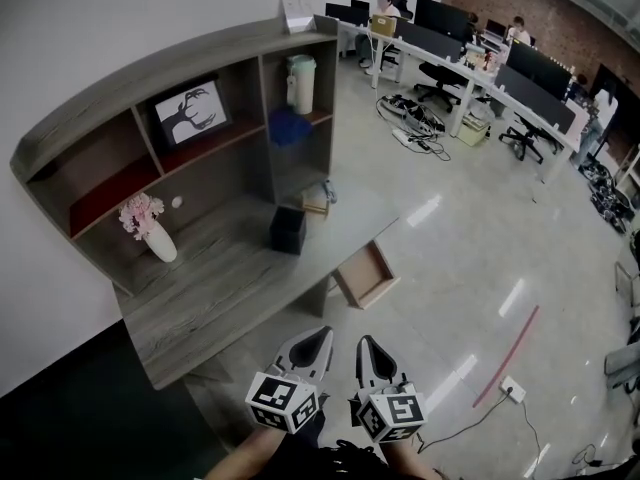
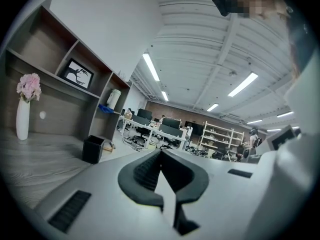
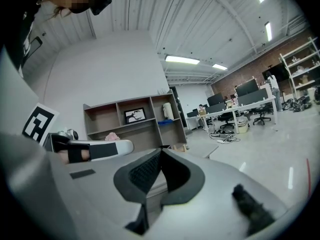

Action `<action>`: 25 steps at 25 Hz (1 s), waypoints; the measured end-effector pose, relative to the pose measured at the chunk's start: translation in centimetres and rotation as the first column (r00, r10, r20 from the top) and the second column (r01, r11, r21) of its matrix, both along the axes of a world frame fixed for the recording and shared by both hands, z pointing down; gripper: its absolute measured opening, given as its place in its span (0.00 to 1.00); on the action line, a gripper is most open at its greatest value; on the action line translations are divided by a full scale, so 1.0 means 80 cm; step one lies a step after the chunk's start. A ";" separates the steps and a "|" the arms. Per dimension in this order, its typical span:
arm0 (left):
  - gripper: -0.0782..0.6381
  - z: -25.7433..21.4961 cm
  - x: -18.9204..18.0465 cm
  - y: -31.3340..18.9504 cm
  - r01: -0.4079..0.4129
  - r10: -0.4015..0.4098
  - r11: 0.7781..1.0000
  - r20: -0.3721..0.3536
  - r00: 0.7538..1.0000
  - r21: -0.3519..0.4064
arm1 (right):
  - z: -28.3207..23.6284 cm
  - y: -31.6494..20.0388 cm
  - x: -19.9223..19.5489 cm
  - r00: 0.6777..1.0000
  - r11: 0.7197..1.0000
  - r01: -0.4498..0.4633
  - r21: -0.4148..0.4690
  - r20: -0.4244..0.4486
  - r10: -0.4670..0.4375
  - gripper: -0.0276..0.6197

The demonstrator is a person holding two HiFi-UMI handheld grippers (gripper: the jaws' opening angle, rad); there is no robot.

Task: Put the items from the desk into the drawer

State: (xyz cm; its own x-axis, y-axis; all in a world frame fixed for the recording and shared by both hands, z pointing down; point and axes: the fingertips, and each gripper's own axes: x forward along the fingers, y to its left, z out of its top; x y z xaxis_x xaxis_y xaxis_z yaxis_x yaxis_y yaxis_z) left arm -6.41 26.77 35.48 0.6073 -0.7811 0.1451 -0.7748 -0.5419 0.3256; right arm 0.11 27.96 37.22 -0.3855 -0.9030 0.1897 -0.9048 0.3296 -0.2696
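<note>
A black box (image 1: pixel 288 229) stood on the grey worktop (image 1: pixel 220 280), mid-frame in the head view, with a small wooden item (image 1: pixel 316 202) just beyond it. The drawer (image 1: pixel 365 274) stood pulled open at the worktop's right edge, near centre. A white vase (image 1: pixel 158 243) of pink flowers stood at left. At the bottom edge, the left tongs (image 1: pixel 316 338) and right tongs (image 1: pixel 366 346) were each closed tight on nothing.
</note>
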 end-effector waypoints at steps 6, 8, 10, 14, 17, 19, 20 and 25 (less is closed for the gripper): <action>0.12 0.003 -0.017 -0.039 0.001 -0.001 1.000 -0.004 1.000 -0.003 | 0.004 -0.040 -0.014 1.000 1.000 -0.009 0.011 -0.013 0.010 0.06; 0.12 0.006 -0.022 -0.049 -0.006 0.006 1.000 -0.005 1.000 -0.008 | 0.006 -0.051 -0.019 1.000 1.000 -0.015 0.006 -0.007 0.015 0.06; 0.12 0.010 -0.026 -0.060 -0.012 0.012 1.000 -0.006 1.000 -0.012 | 0.011 -0.061 -0.022 1.000 1.000 -0.023 0.000 -0.003 0.023 0.06; 0.12 0.013 -0.035 -0.081 -0.019 0.019 1.000 0.001 1.000 -0.003 | 0.016 -0.083 -0.029 0.999 0.999 -0.042 -0.004 0.006 0.042 0.06; 0.12 0.016 -0.042 -0.096 -0.022 0.022 1.000 0.014 1.000 0.014 | 0.017 -0.100 -0.034 0.998 0.998 -0.056 0.006 0.014 0.056 0.06; 0.12 0.020 -0.046 -0.104 -0.028 0.028 0.999 0.013 1.000 0.015 | 0.018 -0.108 -0.036 0.998 0.998 -0.066 0.014 0.016 0.066 0.06; 0.12 0.021 -0.046 -0.108 -0.030 0.030 0.999 0.012 0.999 0.014 | 0.017 -0.111 -0.037 0.997 0.997 -0.070 0.016 0.017 0.070 0.06; 0.12 0.019 -0.047 -0.115 -0.041 0.041 0.999 0.009 0.999 0.010 | 0.019 -0.116 -0.034 0.996 0.996 -0.086 0.008 0.015 0.086 0.06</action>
State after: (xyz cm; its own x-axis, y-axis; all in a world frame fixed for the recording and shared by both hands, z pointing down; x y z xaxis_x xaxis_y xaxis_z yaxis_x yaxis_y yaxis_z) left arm -10.18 17.56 37.04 0.6377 -0.7569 0.1430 -0.7546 -0.5767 0.3129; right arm -2.63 18.70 38.75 -0.3088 -0.9345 0.1770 -0.9259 0.2527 -0.2808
